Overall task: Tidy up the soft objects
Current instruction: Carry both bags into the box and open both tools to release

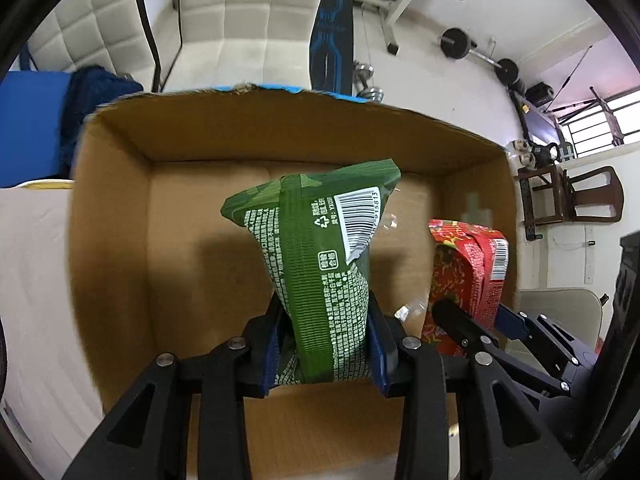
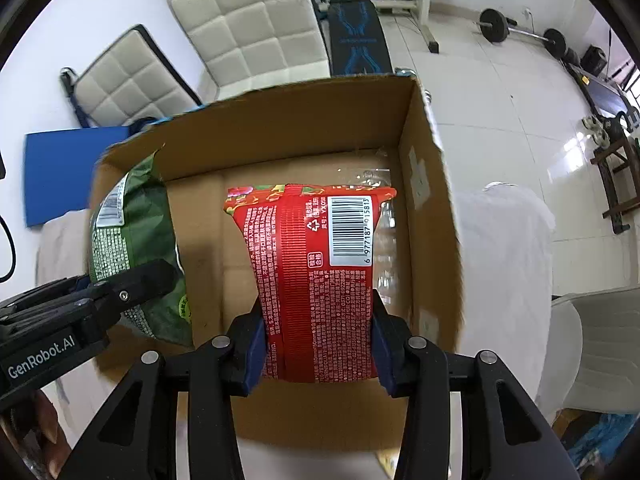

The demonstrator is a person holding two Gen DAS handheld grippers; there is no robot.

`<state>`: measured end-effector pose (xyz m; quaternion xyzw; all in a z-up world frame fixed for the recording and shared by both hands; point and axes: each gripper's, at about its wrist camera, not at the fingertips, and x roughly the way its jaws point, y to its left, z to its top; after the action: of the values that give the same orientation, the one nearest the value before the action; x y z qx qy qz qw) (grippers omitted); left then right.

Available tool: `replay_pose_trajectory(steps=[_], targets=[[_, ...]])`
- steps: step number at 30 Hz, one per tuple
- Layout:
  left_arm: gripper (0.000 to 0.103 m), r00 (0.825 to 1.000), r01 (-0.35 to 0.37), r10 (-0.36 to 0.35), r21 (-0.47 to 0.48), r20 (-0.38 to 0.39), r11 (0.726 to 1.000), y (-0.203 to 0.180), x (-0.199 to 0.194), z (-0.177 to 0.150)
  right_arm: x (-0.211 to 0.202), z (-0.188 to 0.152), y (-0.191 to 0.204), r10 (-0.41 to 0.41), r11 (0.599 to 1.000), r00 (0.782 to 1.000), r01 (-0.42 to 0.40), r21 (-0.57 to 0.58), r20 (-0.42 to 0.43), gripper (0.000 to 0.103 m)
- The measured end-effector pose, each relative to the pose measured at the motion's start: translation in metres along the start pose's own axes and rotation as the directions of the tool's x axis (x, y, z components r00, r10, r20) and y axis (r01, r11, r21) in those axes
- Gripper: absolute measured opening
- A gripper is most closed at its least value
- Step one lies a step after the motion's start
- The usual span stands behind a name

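Green packet (image 1: pixel 320 280): clamped low in left gripper (image 1: pixel 324 344), hanging over cardboard box (image 1: pixel 280 136). Red packet (image 2: pixel 316 280): clamped in right gripper (image 2: pixel 320 344), to its right. Advice: lower both to the box floor side by side, then release.

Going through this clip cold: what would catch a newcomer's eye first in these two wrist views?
Two bright snack packets held over an open cardboard box: the left tongs pinch a green packet, and the right tongs pinch a red packet beside it. Both hang barcode-up above the box's bare floor. Behind stand white quilted cushions and gym weights on the tiled floor.
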<state>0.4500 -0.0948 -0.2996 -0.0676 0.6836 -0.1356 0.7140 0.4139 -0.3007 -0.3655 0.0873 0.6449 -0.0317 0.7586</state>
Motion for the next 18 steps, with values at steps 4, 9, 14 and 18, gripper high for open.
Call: replay_pose_trajectory(steps=[4, 9, 14, 18], targets=[[0.033, 0.999, 0.017, -0.017, -0.005, -0.047, 1.000, 0.006, 0.022, 0.019, 0.028, 0.018, 0.004, -0.023, 1.000, 1.000, 0.023, -0.003, -0.015, 0.047], [0.034, 0.995, 0.040, -0.041, -0.006, -0.089, 0.999, 0.009, 0.039, 0.032, 0.052, 0.036, 0.010, -0.036, 0.999, 0.999, 0.036, -0.016, -0.023, 0.047], [0.034, 0.993, 0.058, -0.060, -0.026, -0.100, 0.998, 0.008, 0.042, 0.032, 0.067, 0.043, 0.014, -0.041, 0.999, 0.998, 0.040, -0.022, -0.044, 0.048], [0.040, 0.989, 0.069, -0.076, -0.053, -0.127, 0.996, 0.009, 0.041, 0.029, 0.077, 0.049, 0.011, -0.053, 0.998, 0.997, 0.052, -0.019, -0.063, 0.049]])
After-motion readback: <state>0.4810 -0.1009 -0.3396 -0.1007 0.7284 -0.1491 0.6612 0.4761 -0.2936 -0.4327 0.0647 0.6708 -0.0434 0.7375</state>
